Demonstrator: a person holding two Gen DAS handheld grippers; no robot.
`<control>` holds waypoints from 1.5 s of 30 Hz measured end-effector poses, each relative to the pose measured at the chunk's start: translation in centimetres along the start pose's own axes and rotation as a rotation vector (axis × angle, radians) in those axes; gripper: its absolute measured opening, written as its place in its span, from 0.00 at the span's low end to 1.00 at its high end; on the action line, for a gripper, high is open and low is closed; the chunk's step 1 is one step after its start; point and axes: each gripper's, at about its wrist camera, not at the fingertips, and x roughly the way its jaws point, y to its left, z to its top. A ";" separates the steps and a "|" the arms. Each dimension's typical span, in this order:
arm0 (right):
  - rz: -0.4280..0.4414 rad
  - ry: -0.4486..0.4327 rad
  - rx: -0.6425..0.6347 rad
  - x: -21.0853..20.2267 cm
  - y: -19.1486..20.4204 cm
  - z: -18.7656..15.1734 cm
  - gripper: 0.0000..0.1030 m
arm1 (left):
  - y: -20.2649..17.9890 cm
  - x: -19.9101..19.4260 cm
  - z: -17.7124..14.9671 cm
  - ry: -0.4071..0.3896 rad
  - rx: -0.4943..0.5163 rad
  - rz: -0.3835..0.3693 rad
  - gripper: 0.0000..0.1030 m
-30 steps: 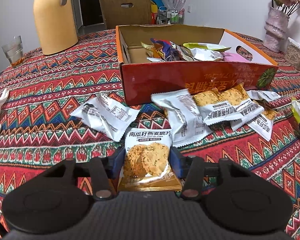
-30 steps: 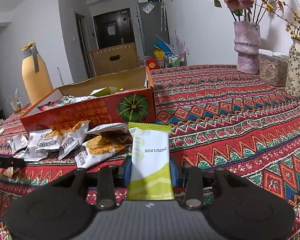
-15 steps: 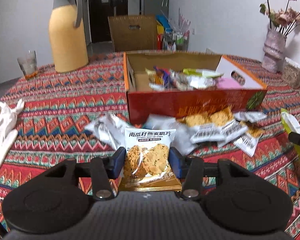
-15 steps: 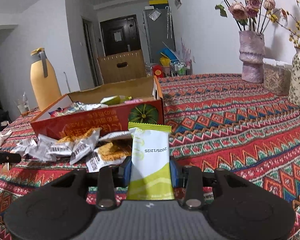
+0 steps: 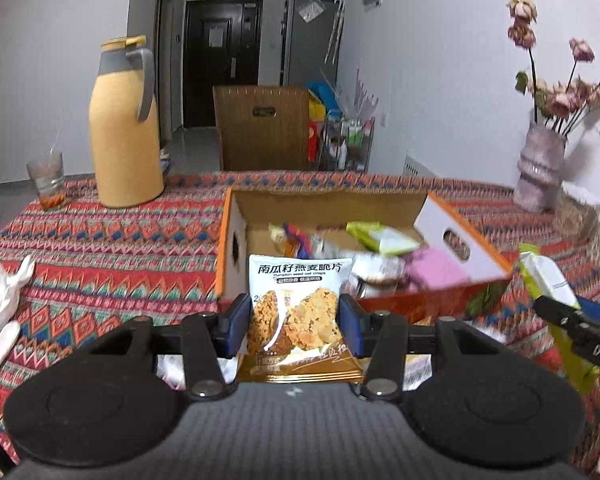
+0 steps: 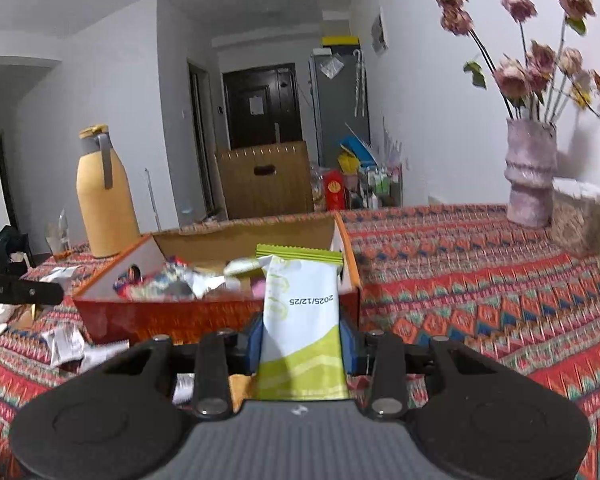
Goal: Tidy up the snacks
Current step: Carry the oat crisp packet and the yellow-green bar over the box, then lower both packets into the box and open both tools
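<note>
Gripping a pumpkin-seed oat crisp packet [image 5: 296,312], the left tool [image 5: 296,320] is hovering before the open red snack box [image 5: 420,304] on the patterned desk [image 5: 108,248]. Pinching a green-and-white snack bar [image 6: 300,320], the right tool [image 6: 302,340] is facing that box, where wrapped snacks [image 6: 188,280] are lying.

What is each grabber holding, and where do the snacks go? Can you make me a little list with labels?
left gripper: shut on a white and brown oat crisp packet
right gripper: shut on a white and green snack bar wrapper
container: open orange cardboard box, snacks already inside
loose snacks: silver packets on the patterned tablecloth in front of the box
background: yellow thermos jug, pink vase of dried flowers
</note>
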 end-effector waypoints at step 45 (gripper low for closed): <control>-0.016 0.040 -0.013 14.8 0.6 4.2 0.36 | -0.7 11.9 3.5 0.019 -0.095 0.099 0.47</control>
